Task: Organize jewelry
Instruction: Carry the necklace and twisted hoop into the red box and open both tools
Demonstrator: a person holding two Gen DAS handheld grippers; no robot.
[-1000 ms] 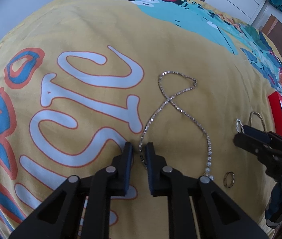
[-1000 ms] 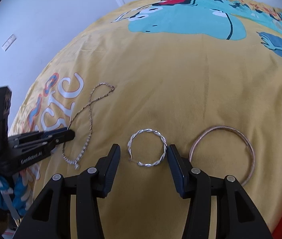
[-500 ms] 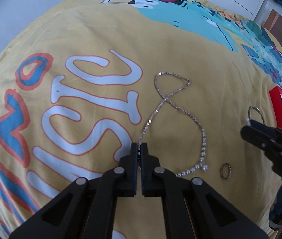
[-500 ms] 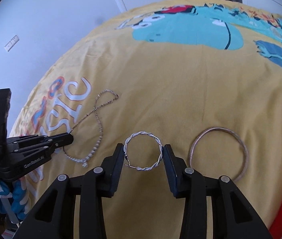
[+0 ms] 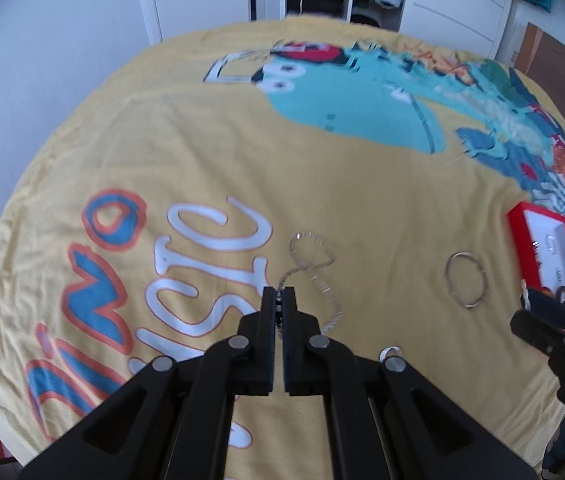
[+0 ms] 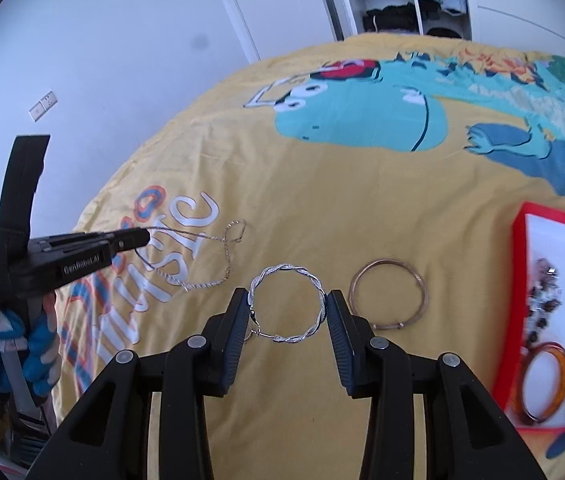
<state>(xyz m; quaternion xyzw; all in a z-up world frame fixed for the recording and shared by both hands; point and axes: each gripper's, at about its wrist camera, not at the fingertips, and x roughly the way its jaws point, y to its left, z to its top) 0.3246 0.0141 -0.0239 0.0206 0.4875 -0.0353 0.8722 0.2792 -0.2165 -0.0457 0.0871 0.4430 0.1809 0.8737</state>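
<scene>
The silver chain (image 5: 314, 264) was pinched at one end between my left gripper (image 5: 278, 303) fingers, its closed jaws leaving only a sliver of gap, and from there it ran forward, mostly draped on the yellow bedspread (image 5: 242, 152) in a loose crossed loop. I judged it light and entirely limp: lifted by one end it would dangle, swing and possibly knot at the crossing, and thin links could slip from smooth pads, so a firm pinch near the end seemed right.

In my right gripper (image 6: 287, 312) sat the twisted silver bangle (image 6: 288, 304), both pads touching its outer rim across its widest part, the jaws at a middling width. It looked stiff and light, a hoop that could pop sideways out of a squeeze, so I thought gripping across the diameter sensible but easy to overdo.

Just beside it on the right lay a copper bangle (image 6: 388, 296) on the cloth. Further right stood the red-rimmed tray (image 6: 519, 248) with its white lining, already holding an amber bangle (image 6: 544, 384) and other pieces. A small ring (image 5: 389, 351) lay near my left gripper.
</scene>
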